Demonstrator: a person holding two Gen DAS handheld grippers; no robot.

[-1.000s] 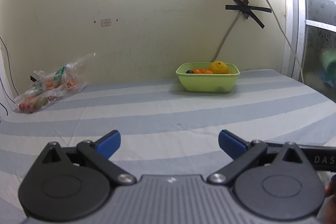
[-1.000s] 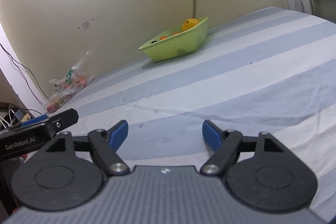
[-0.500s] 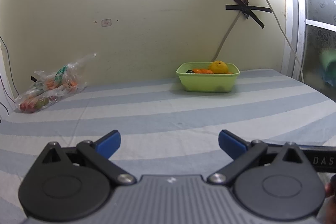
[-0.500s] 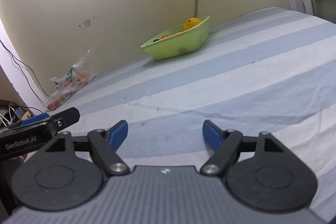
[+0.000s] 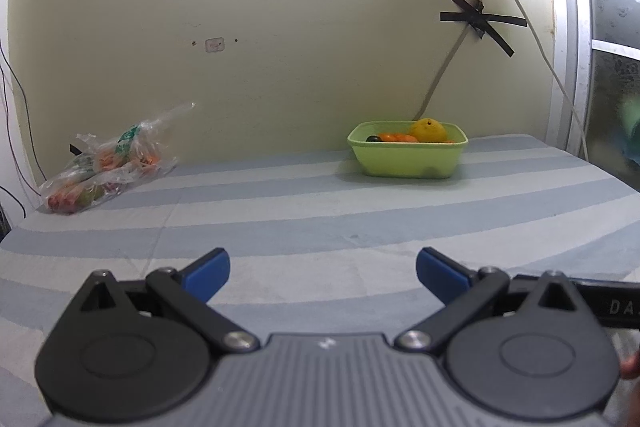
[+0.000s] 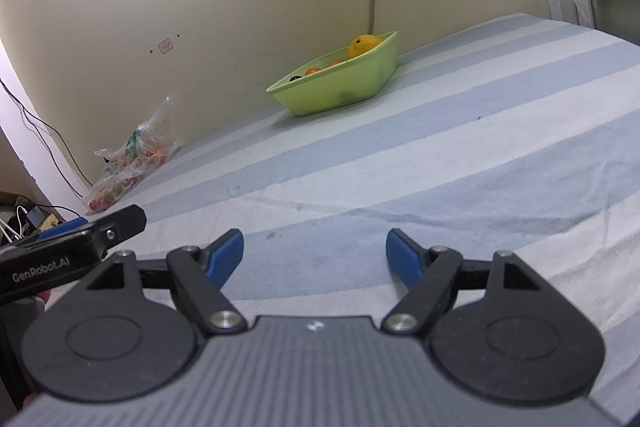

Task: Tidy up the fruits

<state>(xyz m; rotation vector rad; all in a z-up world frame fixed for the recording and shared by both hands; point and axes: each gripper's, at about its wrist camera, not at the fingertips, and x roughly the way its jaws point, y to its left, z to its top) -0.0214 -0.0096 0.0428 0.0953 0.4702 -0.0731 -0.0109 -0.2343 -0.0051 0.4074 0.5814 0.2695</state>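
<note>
Blue-padded left gripper (image 5: pixel 322 269) & right gripper (image 6: pixel 314 253) both gape wide, holding nothing, above striped sheet (image 5: pixel 360 211).

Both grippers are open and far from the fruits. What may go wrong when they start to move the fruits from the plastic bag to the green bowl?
1. The clear, crumpled plastic bag of fruits may tear or be dragged along the striped cloth if the left gripper pinches film, not fruit.
2. The light green plastic bowl already holds a large yellow fruit above its rim; added fruits could roll out.
3. The right gripper sits close beside the left; they may collide.
</note>
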